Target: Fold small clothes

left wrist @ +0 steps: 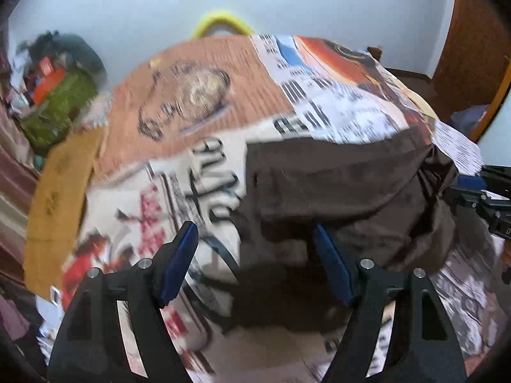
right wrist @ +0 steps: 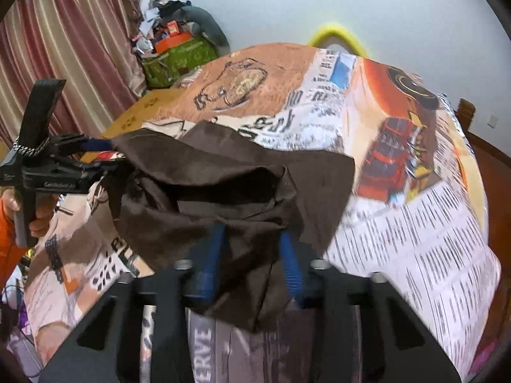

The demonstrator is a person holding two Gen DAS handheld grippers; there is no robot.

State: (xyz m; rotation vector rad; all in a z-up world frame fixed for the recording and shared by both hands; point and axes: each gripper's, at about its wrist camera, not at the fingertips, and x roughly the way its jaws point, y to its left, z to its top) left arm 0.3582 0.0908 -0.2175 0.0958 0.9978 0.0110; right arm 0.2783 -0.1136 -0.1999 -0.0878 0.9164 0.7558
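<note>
A dark brown garment (left wrist: 345,191) lies partly bunched on the printed bed cover (left wrist: 198,95). In the left wrist view my left gripper (left wrist: 255,233) is open, its blue fingers (left wrist: 179,255) astride the garment's left edge. In the right wrist view the garment (right wrist: 223,175) is lifted and crumpled. My right gripper (right wrist: 252,239) is shut on a fold of it, the cloth hanging between the blue fingers (right wrist: 290,255). The left gripper also shows at the left in the right wrist view (right wrist: 102,150), at the garment's corner. The right gripper shows at the right edge of the left wrist view (left wrist: 479,188).
A green bag (right wrist: 179,60) piled with clutter stands by striped curtains (right wrist: 64,48) at the back left. A cardboard box (left wrist: 60,198) sits off the bed's left side. A yellow hoop (right wrist: 338,35) is behind the bed. A wooden door (left wrist: 472,32) is at the right.
</note>
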